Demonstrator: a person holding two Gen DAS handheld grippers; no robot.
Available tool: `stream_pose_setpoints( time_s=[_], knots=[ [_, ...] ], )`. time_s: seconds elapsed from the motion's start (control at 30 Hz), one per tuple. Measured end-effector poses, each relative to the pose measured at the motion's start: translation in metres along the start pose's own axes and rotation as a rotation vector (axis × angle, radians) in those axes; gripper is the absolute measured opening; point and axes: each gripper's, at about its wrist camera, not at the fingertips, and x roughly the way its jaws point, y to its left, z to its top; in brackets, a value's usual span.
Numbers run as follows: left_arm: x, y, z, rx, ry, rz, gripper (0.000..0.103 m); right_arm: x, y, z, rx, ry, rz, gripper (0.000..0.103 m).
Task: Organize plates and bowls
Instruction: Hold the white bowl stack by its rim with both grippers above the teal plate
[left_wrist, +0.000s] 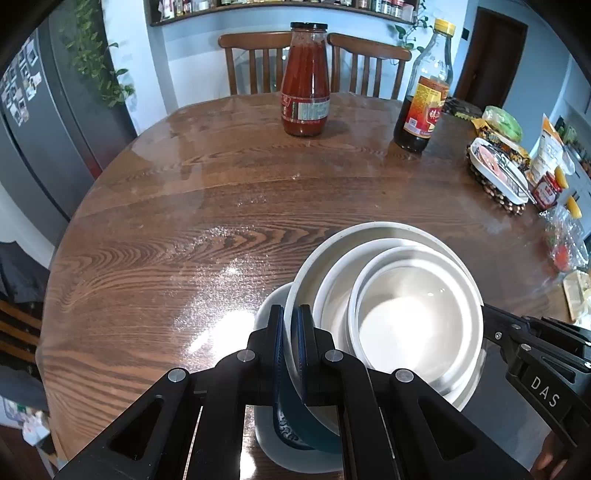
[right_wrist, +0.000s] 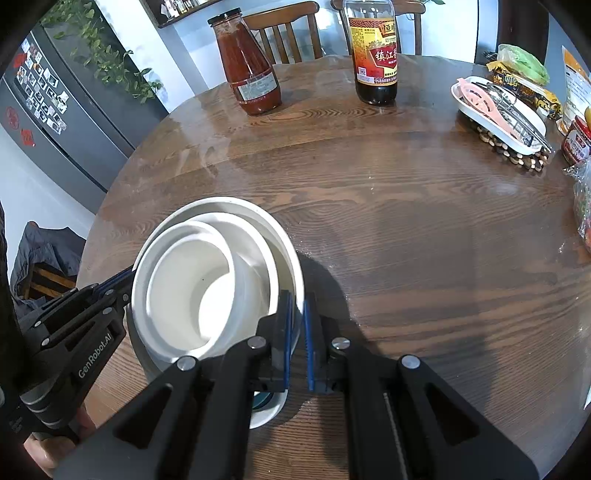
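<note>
While both grippers pinch opposite bowl (left_wrist: 306, 280) rims: open table (left_wrist: 184, 206) beyond.

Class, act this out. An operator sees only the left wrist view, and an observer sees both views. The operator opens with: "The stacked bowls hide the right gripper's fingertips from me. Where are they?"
Observer: The right gripper has one finger inside and one outside the near right rim of the large white ceramic bowl, and it looks closed on that rim.
Operator: My left gripper clamps the opposite rim. What is behind it, outside my frame?
Observer: A bare hand is wrapped around its handle, low at the table's edge.
</note>
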Motion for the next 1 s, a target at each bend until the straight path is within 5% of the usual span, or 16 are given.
stream_pose_setpoints(
  time_s=[1.0],
  knots=[
    [-0.0008, -0.0027, -0.0018, 0.024, 0.0, 0.022, 0.004, 0.0005, -0.0009, 0.0006, -0.001, 0.002, -0.008, 0.01]
  ],
)
